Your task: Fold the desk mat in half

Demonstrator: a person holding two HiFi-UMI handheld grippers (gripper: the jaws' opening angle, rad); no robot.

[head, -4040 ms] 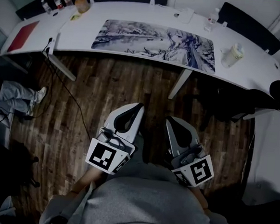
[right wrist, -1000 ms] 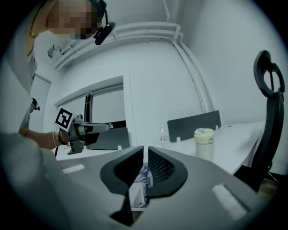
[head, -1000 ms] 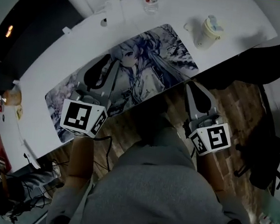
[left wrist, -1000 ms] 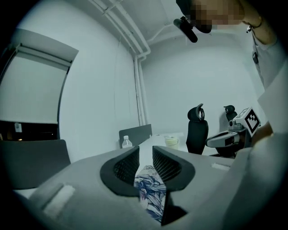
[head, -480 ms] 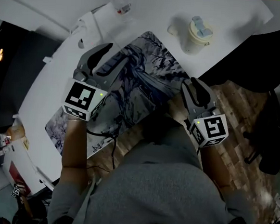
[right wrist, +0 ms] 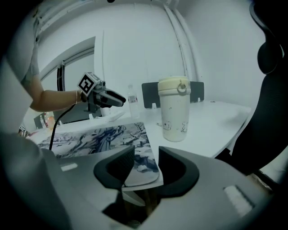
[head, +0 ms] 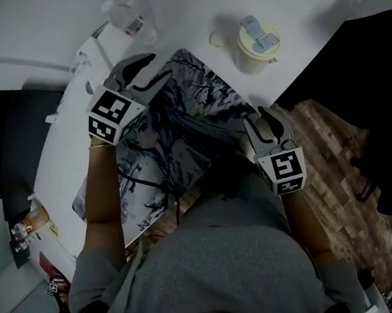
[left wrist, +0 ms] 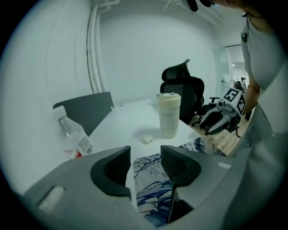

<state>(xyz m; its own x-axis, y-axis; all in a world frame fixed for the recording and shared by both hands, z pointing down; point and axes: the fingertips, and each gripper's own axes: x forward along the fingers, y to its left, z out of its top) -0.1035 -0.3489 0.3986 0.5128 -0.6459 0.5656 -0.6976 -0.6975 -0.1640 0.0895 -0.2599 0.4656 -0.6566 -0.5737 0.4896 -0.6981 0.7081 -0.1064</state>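
The desk mat (head: 164,130), printed with pale blue-grey drawn art, lies flat on the white desk (head: 193,17). My left gripper (head: 155,69) hovers low over the mat's far right corner, and in the left gripper view that corner (left wrist: 148,188) shows in the gap of the left gripper (left wrist: 146,161). My right gripper (head: 258,118) is at the desk's near edge, and the mat's near right corner (right wrist: 139,166) shows in the gap of the right gripper (right wrist: 146,168). Both grippers' jaws have just been opening. Neither gripper's pads press on the mat.
A lidded cream cup (head: 257,46) stands just beyond the mat's right end, with a small white lump (left wrist: 146,139) beside it. A plastic water bottle (head: 129,20) stands near the left gripper. A black office chair (left wrist: 182,87) is past the desk's end. Wood floor (head: 343,171) lies below.
Both grippers have come from over the floor to the mat's right end, and their jaws stand wider. The left reached across to the far corner. The right sank to the near corner.
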